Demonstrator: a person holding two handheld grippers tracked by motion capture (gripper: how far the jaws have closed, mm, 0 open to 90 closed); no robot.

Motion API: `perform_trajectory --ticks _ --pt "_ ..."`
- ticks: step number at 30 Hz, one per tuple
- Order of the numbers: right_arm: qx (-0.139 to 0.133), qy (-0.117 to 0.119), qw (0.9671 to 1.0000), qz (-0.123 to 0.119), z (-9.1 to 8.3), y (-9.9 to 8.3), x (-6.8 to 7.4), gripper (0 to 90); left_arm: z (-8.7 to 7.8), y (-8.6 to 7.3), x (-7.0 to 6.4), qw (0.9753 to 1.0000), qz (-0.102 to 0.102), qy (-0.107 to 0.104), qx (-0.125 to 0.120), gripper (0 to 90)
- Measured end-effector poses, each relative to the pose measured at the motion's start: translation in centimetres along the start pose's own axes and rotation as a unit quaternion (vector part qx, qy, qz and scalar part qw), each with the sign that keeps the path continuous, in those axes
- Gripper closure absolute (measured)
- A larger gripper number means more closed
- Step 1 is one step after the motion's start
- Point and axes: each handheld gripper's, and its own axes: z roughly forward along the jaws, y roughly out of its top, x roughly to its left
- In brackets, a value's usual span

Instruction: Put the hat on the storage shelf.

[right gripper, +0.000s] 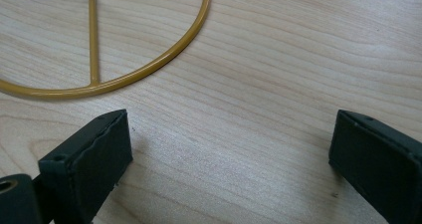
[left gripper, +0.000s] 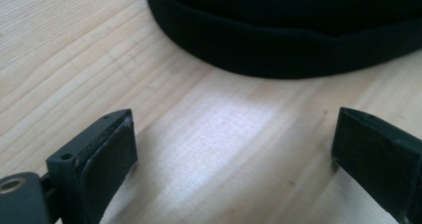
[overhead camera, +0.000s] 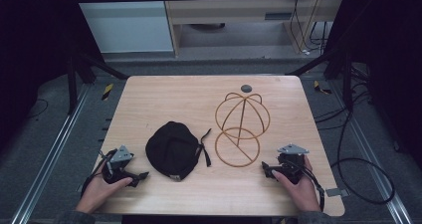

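Your desk (overhead camera: 164,92) is a light wooden top with most of its surface bare, and the two things on it sit side by side in the middle. The larger is the gold wire hat stand (overhead camera: 240,127), lying toward the right half with its domed cage pointing at the far edge and its flat ring base toward you. Left of it, close by but apart, lies the black cap (overhead camera: 172,149), its strap trailing off toward the stand. Your left tongs (overhead camera: 141,176) rest near the front left corner, just beside the cap, which lies to their right and slightly farther back; in the left gripper view the cap's band (left gripper: 278,45) runs across just ahead of the jaws, which stand wide apart and hold nothing. Your right tongs (overhead camera: 266,170) rest near the front right, also wide apart and empty, with the stand's ring base (right gripper: 149,69) just ahead and to their left. The left hand looks nearer the cap, and there is open room along the front edge.
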Motion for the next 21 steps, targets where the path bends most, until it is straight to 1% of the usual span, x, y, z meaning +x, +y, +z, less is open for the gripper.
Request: perform_trajectory --ticks 1,3,4,5,6,7,8,9,11,13,14,15,17,21 --pt "0.000 0.000 1.0000 0.000 0.0 0.0 0.0 3.4 -0.6 0.0 -0.1 0.9999 -0.001 -0.001 -0.011 4.4" --pt "0.000 0.000 1.0000 0.000 0.0 0.0 0.0 3.4 -0.8 0.0 -0.3 0.9999 -0.001 -0.002 -0.011 4.4" --pt "0.000 0.000 1.0000 0.000 0.0 0.0 0.0 3.4 -0.9 0.1 -0.5 0.9999 0.002 -0.002 -0.010 4.4" --pt "0.000 0.000 1.0000 0.000 0.0 0.0 0.0 3.4 -1.1 0.2 -1.0 0.9998 0.012 -0.006 -0.011 4.2" --pt "0.000 0.000 1.0000 0.000 0.0 0.0 0.0 3.4 -1.1 0.2 -1.0 0.9998 0.012 -0.006 -0.011 4.1" --pt "0.000 0.000 1.0000 0.000 0.0 0.0 0.0 3.4 -1.4 0.6 -1.5 0.9997 0.015 -0.010 -0.017 4.0" --pt "0.000 0.000 1.0000 0.000 0.0 0.0 0.0 3.4 -1.4 0.6 -1.5 0.9997 0.015 -0.010 -0.017 4.0" --pt "0.000 0.000 1.0000 0.000 0.0 0.0 0.0 3.4 -1.7 0.8 -2.0 0.9995 0.019 -0.009 -0.024 4.0" --pt "0.000 0.000 1.0000 0.000 0.0 0.0 0.0 3.4 -1.8 1.0 -2.2 0.9995 0.018 -0.008 -0.026 3.9" --pt "0.000 0.000 1.0000 0.000 0.0 0.0 0.0 3.4 -2.0 1.3 -2.5 0.9993 0.019 -0.007 -0.032 3.9" --pt "0.000 0.000 1.0000 0.000 0.0 0.0 0.0 3.4 -2.2 1.8 -2.7 0.9992 0.017 -0.008 -0.036 3.9" --pt "0.000 0.000 1.0000 0.000 0.0 0.0 0.0 3.4 -2.2 1.8 -2.7 0.9992 0.017 -0.008 -0.036 3.9" --pt "0.000 0.001 1.0000 0.000 0.0 0.0 0.0 3.3 -2.3 2.4 -2.9 0.9993 0.017 -0.009 -0.034 4.0" --pt "0.001 0.002 1.0000 -0.002 0.0 0.0 0.0 3.3 -2.5 4.2 -3.2 0.9993 0.032 -0.003 -0.020 4.4"
